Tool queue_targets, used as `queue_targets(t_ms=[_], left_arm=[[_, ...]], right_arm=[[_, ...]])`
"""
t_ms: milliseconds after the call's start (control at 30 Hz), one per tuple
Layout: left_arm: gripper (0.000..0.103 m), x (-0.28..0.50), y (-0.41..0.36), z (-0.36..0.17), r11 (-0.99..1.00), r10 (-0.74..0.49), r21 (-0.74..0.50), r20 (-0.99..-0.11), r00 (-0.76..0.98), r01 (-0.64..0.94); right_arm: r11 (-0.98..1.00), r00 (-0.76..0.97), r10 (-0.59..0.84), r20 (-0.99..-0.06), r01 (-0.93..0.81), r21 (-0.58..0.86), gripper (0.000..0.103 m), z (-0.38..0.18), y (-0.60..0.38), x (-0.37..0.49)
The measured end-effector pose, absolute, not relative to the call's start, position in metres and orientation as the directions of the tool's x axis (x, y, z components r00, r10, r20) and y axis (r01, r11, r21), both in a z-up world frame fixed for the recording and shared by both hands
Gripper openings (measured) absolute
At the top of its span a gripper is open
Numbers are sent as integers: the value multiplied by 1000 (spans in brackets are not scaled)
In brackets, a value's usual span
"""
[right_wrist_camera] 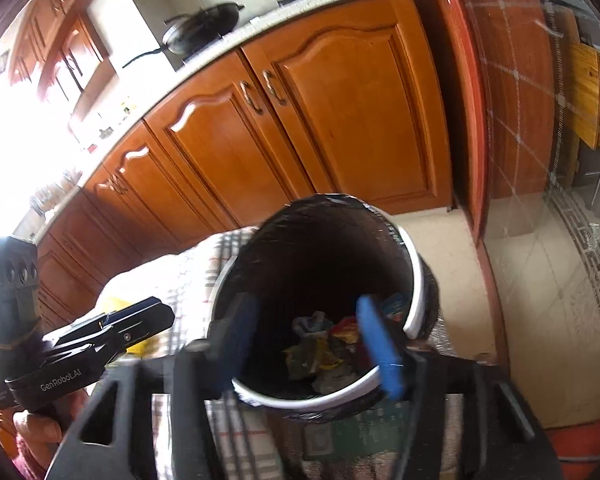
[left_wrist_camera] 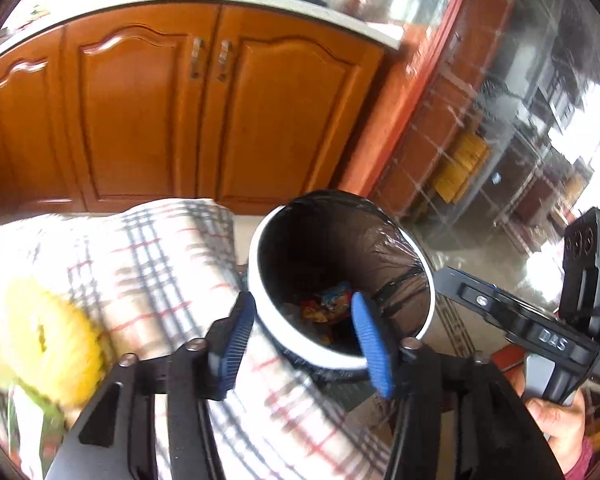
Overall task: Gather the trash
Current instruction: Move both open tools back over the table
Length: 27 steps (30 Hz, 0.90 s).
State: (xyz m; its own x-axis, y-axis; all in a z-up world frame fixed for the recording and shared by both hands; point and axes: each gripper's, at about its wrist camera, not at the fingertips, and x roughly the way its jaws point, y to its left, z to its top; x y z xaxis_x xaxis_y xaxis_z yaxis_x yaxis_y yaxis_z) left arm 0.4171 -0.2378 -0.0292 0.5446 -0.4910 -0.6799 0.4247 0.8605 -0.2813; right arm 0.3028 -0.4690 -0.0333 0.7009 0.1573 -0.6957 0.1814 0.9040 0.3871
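Left wrist view: the left gripper [left_wrist_camera: 304,344] hangs over the near-left rim of the trash bin [left_wrist_camera: 260,280], its blue pads parted about halfway with nothing between them
Right wrist view: the right gripper [right_wrist_camera: 312,344] sits over the bin's mouth, pads spread wide and empty; the near rim of the bin shows between them
Trash: crumpled colourful wrappers [right_wrist_camera: 328,344] lie at the bottom of the bin, low inside the black liner [right_wrist_camera: 320,248]; from either gripper they are straight ahead and below
Bin: round white pail standing upright on the floor, just beside the checked cloth [left_wrist_camera: 160,264] of the table, which lies to its left
Other item: a yellow flower-like thing [left_wrist_camera: 48,340] rests on the cloth, far left of the left gripper, blurred
Background: wooden cabinet doors [left_wrist_camera: 160,112] beyond the bin
Judgement: both loads look already dropped, so this deposit seems done
Key relation: any remaining trash would be back on the table, left of the bin; the left gripper is the nearer one, and it would have to pull back and swing left, away from the rim
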Motion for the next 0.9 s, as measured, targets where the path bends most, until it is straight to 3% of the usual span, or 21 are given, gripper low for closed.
queue_targets(t_ms=[67,133,900], left_arm=[[56,403,-224,-30,869,-482,-282,-668,567,407],[59,387,-212,-32,878,-469,-278,-659,588,389],[60,251,-66,-28,954,-294,-241,-650,701,177]], right_arm=[[904,722,161,-672,166,395,83,-31,-459,294],[903,740,161,-653,156,400,86,-29,-449,286],[883,728,277,-627,66,466,87,-39,-352,243]])
